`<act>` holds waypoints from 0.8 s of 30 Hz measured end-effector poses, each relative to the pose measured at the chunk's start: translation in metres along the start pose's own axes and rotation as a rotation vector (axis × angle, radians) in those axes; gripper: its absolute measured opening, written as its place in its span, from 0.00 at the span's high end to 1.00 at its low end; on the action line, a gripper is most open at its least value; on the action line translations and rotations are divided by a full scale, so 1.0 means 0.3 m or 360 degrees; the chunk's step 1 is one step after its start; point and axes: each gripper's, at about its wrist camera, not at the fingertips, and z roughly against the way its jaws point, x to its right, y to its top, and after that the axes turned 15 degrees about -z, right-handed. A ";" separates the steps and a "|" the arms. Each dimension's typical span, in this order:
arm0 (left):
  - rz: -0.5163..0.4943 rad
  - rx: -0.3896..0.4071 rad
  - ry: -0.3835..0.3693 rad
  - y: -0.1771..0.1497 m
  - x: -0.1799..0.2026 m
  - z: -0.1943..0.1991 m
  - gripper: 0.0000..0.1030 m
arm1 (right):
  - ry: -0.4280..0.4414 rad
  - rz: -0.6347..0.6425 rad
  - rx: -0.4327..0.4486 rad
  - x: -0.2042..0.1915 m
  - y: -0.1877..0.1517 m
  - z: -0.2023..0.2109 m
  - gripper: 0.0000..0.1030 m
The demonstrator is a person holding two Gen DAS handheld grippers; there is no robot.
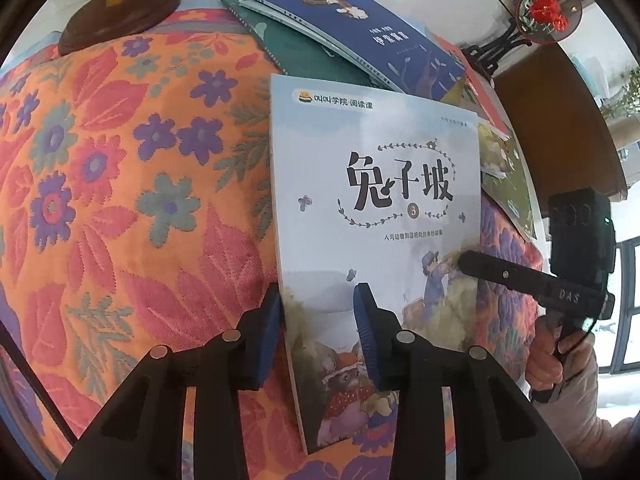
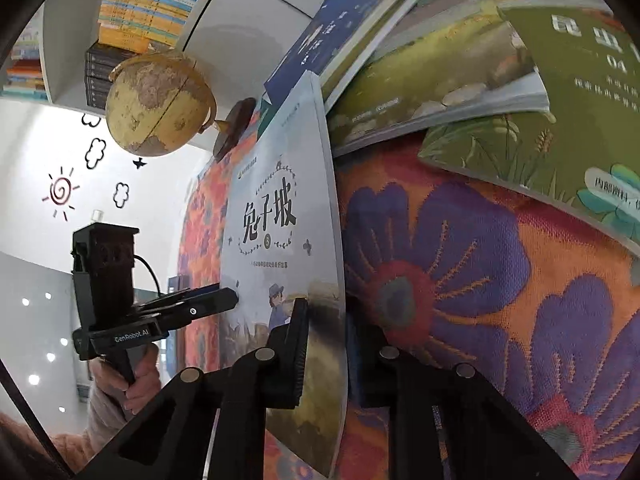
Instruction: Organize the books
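Observation:
A pale blue picture book [image 1: 380,160] with a number 3 on its cover is held up off the flowered cloth, slightly bowed. My left gripper [image 1: 318,292] has the book's left edge between its blue pads [image 1: 366,320]: one pad lies on the cover, the other sits at the edge. In the right wrist view this gripper [image 2: 234,298] pinches that same edge. My right gripper [image 2: 326,312] is shut on the book [image 2: 276,208] at its right edge, one finger on the cover and one behind. Its black finger [image 1: 464,258] also shows in the left wrist view.
More books lie overlapping at the far end of the flowered tablecloth [image 1: 120,200]: a dark blue book [image 1: 360,20] on a green one [image 1: 288,48], and a green book [image 2: 560,120] beside a landscape-cover book [image 2: 420,92]. A globe [image 2: 156,108] stands nearby. Shelved books [image 2: 144,4] fill the wall behind.

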 end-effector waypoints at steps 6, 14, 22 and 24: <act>-0.0064 0.0010 0.0203 0.004 0.046 0.021 0.72 | -0.0216 0.0155 0.0119 -0.093 -0.040 0.016 0.86; -0.0170 0.0039 0.0206 -0.009 0.083 0.077 0.74 | -0.0221 0.0165 0.0172 -0.159 -0.061 0.055 0.89; -0.0164 0.0106 0.0214 -0.043 0.068 0.161 0.74 | -0.0212 0.0217 0.0168 -0.243 -0.109 0.050 0.89; -0.0157 0.0121 0.0229 -0.052 0.058 0.186 0.74 | -0.0187 0.0238 0.0161 -0.272 -0.122 0.052 0.89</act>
